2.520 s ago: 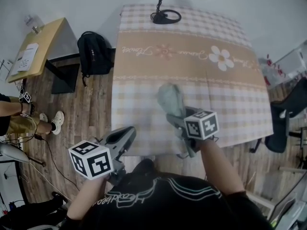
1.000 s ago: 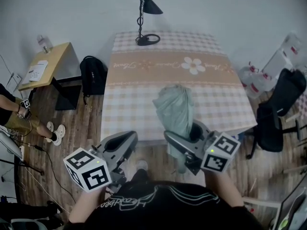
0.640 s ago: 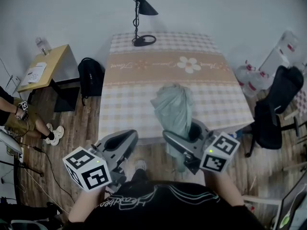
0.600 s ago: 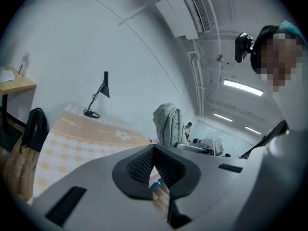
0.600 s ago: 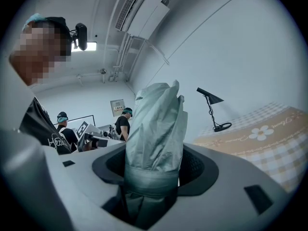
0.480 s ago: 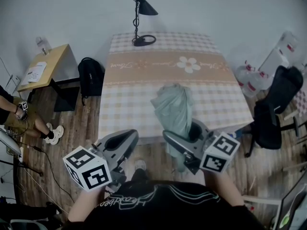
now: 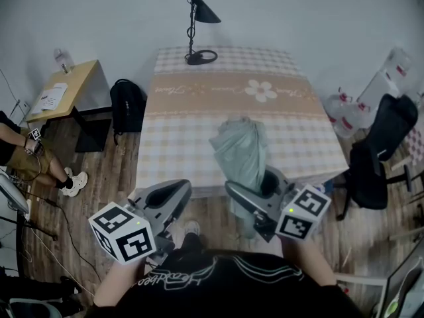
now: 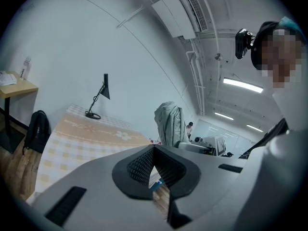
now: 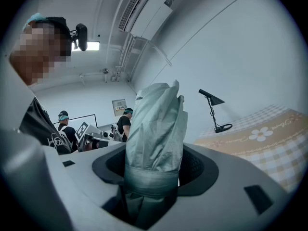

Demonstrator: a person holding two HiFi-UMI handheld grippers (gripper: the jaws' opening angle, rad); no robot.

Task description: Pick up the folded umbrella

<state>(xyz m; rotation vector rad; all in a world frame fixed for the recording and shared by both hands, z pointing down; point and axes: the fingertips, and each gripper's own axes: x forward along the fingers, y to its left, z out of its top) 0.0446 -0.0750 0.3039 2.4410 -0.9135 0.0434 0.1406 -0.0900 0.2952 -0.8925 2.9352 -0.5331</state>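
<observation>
The folded umbrella [image 7: 240, 152], pale grey-green with a strap round its lower part, is held up off the checked table [image 7: 199, 111], its top pointing away from me. My right gripper [image 7: 255, 189] is shut on it near the strap. In the right gripper view the umbrella [image 9: 156, 129] stands between the jaws of the right gripper [image 9: 154, 170] and fills the gap. My left gripper [image 7: 169, 194] hovers at the lower left before the table's front edge, shut and holding nothing. In the left gripper view the pads of the left gripper [image 8: 154, 150] meet, and the umbrella [image 8: 168, 124] shows beyond.
A black desk lamp [image 7: 197, 18] stands at the table's far edge. To the left are a black backpack [image 7: 126, 101], a wooden side desk [image 7: 63, 91] and a seated person [image 7: 20, 151]. An office chair [image 7: 381, 151] and water bottles [image 7: 344, 111] stand on the right.
Since the earliest frame the right gripper has raised the umbrella off the table and drawn it toward me. Over the last second both grippers look almost unmoved.
</observation>
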